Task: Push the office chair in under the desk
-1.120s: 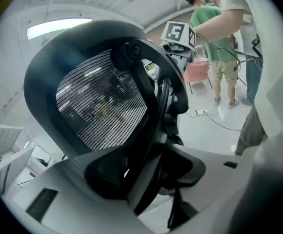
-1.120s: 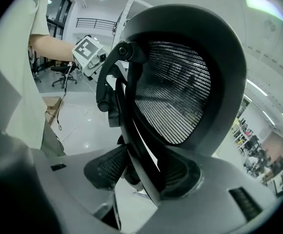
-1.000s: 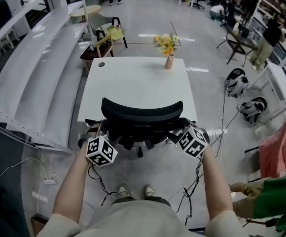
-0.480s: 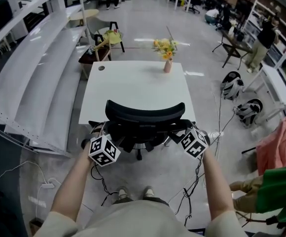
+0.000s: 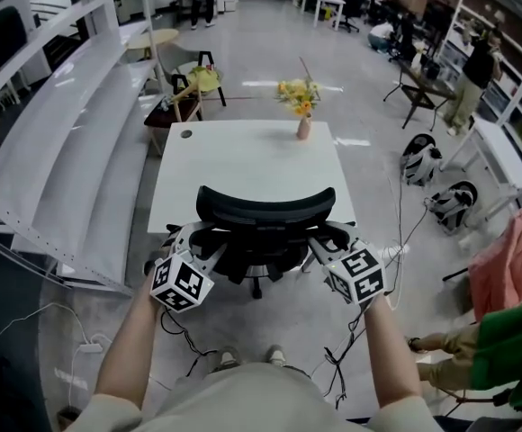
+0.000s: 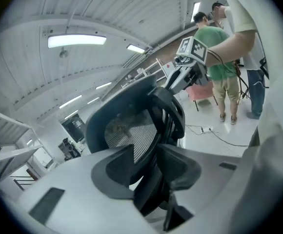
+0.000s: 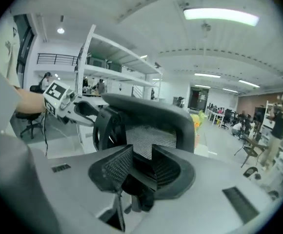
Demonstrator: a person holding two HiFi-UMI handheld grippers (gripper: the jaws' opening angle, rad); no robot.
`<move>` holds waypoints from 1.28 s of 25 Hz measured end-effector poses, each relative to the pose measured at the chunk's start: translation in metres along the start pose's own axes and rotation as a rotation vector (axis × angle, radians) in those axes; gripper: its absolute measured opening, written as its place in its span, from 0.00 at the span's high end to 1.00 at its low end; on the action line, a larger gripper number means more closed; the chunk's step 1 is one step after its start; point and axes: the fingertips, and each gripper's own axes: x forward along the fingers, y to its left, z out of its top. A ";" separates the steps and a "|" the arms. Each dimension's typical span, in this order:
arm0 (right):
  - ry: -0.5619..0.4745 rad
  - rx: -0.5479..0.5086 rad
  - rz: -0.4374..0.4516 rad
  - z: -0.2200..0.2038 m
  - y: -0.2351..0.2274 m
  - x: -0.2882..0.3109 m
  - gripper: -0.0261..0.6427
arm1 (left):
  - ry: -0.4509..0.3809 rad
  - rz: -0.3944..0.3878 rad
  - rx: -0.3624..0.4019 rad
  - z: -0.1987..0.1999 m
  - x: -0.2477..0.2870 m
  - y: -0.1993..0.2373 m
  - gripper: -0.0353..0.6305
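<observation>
One office chair (image 5: pixel 265 210) at 6 o'clock edge of one white worktop (image 5: pixel 243 165), backrest overlapping that edge. Open floor (image 5: pixel 369 183) at 3 o'clock; shelving (image 5: pixel 72 124) close at 9. One flower vase (image 5: pixel 303 129) near 12 edge. Left gripper (image 5: pixel 192 238), right gripper (image 5: pixel 322 241): jaws just closing, half-wide, each clamped on backrest side frame. Only gripper views show that grip and backrest mesh.

Overhead and two close chair (image 5: pixel 265 207) views
</observation>
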 end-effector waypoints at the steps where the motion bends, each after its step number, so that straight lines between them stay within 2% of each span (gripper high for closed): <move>1: -0.031 0.030 -0.013 0.007 0.001 -0.005 0.78 | -0.013 0.013 0.001 0.006 -0.004 0.002 0.73; 5: -0.103 0.185 -0.030 0.026 0.002 -0.024 0.83 | -0.111 0.079 -0.066 0.031 -0.026 0.018 0.76; 8: -0.153 0.238 -0.030 0.041 0.008 -0.037 0.89 | -0.206 0.117 -0.101 0.052 -0.046 0.026 0.79; 12: -0.217 0.230 -0.033 0.063 0.023 -0.056 0.92 | -0.304 0.171 -0.129 0.076 -0.072 0.033 0.83; 16: -0.249 0.123 -0.050 0.084 0.042 -0.073 0.93 | -0.407 0.197 -0.116 0.103 -0.098 0.035 0.85; 19: -0.271 0.059 -0.069 0.098 0.056 -0.085 0.93 | -0.431 0.204 -0.121 0.113 -0.113 0.032 0.87; 26: -0.359 0.080 -0.069 0.114 0.077 -0.102 0.95 | -0.441 0.173 -0.135 0.113 -0.124 0.013 0.89; 29: -0.374 0.104 -0.066 0.110 0.075 -0.105 0.95 | -0.443 0.173 -0.215 0.103 -0.120 0.003 0.91; 32: -0.351 0.121 -0.061 0.099 0.074 -0.100 0.95 | -0.435 0.171 -0.356 0.092 -0.115 -0.004 0.93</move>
